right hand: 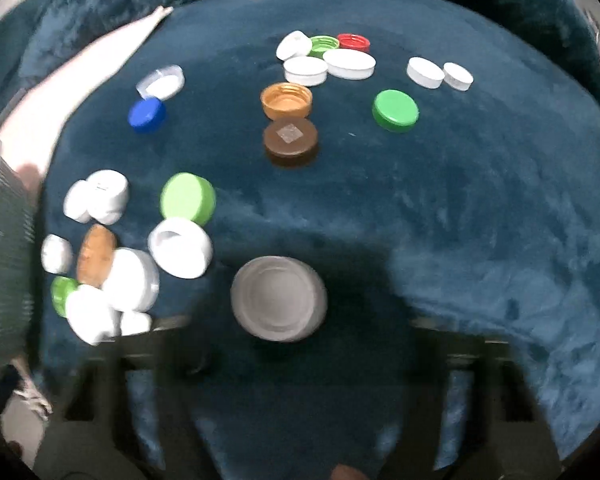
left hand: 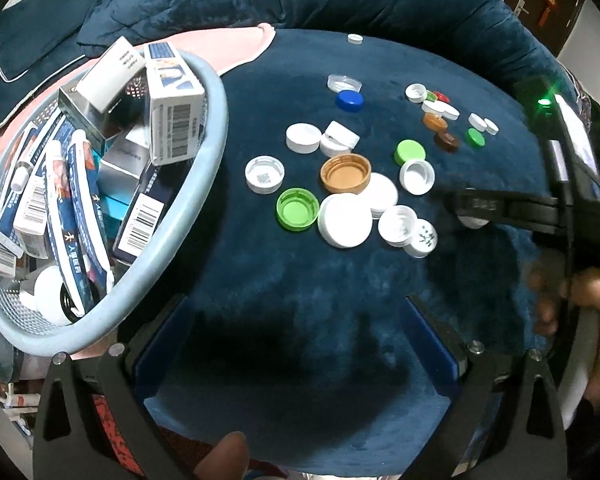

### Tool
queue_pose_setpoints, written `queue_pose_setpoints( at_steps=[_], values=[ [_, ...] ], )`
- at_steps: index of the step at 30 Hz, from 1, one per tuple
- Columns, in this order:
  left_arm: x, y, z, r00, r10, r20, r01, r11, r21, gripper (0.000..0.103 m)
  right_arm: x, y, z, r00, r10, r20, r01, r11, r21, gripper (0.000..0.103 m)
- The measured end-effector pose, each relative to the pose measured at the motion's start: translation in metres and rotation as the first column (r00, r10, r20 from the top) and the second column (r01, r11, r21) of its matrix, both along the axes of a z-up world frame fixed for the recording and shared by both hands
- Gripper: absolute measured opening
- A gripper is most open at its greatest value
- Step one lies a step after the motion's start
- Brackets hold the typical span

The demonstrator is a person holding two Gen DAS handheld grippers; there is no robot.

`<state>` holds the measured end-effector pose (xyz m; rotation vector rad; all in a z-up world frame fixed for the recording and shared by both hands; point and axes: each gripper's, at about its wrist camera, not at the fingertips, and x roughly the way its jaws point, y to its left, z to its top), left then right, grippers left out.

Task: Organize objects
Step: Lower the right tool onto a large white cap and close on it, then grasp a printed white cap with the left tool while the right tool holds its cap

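Note:
Several bottle caps lie scattered on the dark blue plush cloth (left hand: 300, 280): a gold cap (left hand: 345, 173), a green open cap (left hand: 297, 209), a large white cap (left hand: 344, 220), a blue cap (left hand: 349, 101). My left gripper (left hand: 300, 344) is open and empty, low over bare cloth in front of the caps. My right gripper (right hand: 300, 344) is open, blurred, just behind a white upturned cap (right hand: 279, 298) that lies on the cloth between its fingers' line. The right gripper also shows in the left wrist view (left hand: 476, 206), over a white cap (left hand: 474, 222).
A pale blue mesh basket (left hand: 204, 200) full of boxes and tubes stands at the left. A pink cloth (left hand: 220, 46) lies behind it. More caps sit further back, among them a green cap (right hand: 395, 111), a brown cap (right hand: 290, 140) and a red cap (right hand: 353, 41).

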<state>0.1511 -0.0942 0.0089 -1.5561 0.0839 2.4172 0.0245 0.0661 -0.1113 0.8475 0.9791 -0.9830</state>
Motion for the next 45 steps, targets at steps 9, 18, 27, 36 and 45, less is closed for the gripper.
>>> queue_pose_setpoints(
  at_steps=[9,18,27,36,45],
  values=[
    [-0.015,0.009,-0.014,0.998,0.041,0.052,-0.046,0.994,0.099,0.102,-0.046,0.004,0.001,0.996,-0.049,0.070,0.045,0.998,0.052,0.042],
    [-0.030,0.041,-0.018,0.993,0.079,0.085,-0.095,0.974,0.207,0.095,-0.059,0.021,-0.006,0.995,-0.030,0.099,0.023,0.997,0.074,0.042],
    [-0.046,0.062,-0.032,0.983,0.136,0.120,-0.156,0.971,0.182,0.063,-0.071,0.034,-0.006,0.990,-0.013,0.143,0.002,0.997,0.079,0.042],
    [-0.039,0.054,-0.025,0.988,0.091,0.123,-0.116,0.970,0.212,0.011,-0.072,0.038,-0.005,0.989,-0.008,0.146,-0.004,0.997,0.083,0.042],
    [-0.021,0.033,-0.022,0.982,0.088,0.169,-0.107,0.988,0.107,0.011,-0.058,0.039,-0.004,0.991,-0.006,0.137,-0.008,0.995,0.100,0.042]
  ],
)
